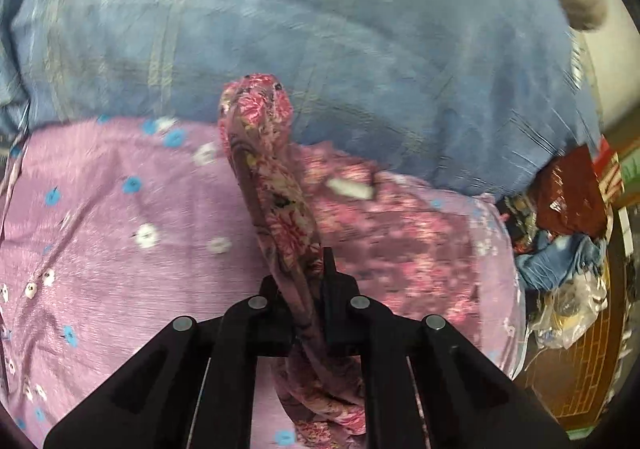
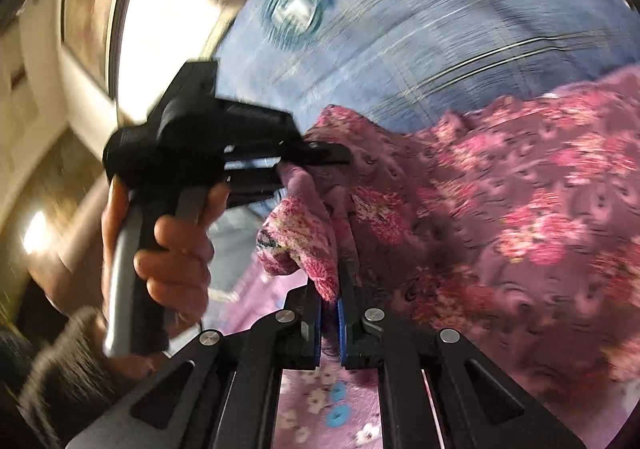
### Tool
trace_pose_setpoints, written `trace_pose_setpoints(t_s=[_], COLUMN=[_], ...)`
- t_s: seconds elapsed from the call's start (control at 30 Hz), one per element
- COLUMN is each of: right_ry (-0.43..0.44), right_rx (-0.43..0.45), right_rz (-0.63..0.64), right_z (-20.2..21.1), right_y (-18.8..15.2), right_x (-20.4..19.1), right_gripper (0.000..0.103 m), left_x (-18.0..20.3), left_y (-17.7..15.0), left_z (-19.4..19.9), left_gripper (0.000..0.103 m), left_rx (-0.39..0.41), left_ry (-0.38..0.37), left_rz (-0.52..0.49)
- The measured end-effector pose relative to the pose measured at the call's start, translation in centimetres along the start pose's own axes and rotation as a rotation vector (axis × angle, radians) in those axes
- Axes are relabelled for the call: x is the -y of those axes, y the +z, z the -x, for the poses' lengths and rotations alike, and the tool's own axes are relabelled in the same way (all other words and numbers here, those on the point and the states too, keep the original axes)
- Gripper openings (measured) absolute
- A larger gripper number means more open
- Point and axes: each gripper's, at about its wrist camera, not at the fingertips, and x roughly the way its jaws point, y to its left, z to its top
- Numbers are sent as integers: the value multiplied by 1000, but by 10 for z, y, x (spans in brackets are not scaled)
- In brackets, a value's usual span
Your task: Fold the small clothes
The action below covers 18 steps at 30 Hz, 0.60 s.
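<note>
both grippers pinch the floral garment [image 2: 500, 209] lifted over the lilac sheet [image 1: 100, 209]: left gripper [image 1: 308, 289] clamps a bunched edge running straight ahead, right gripper [image 2: 330, 289] clamps another edge, the cloth spreading to its right.

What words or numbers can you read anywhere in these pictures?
None can be read.
White tag on the pink floral garment: too blurred.
Red package at the right edge: pale markings, too blurred and small.
Round emblem on the blue sheet: blurred, nothing legible.
</note>
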Motion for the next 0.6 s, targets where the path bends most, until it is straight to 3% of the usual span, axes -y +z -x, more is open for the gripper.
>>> trace_pose_setpoints(t_s=[0.13, 0.33, 0.5, 0.6], right_ry=[53, 58, 49, 12], right_rx=[70, 165, 227, 222], right_rz=[-128, -273, -367, -440], right_z=[46, 99, 122, 123], right_y=[8, 6, 2, -7], right_x=[27, 86, 138, 170], right_gripper=[5, 5, 5, 5], left_x=[58, 140, 185, 198], left_y=[-3, -13, -21, -28], left_z=[-5, -50, -110, -151], left_gripper=[7, 7, 7, 8], left_rx=[27, -2, -74, -139], left_ry=[14, 69, 142, 224], left_rz=[-58, -153, -213, -252])
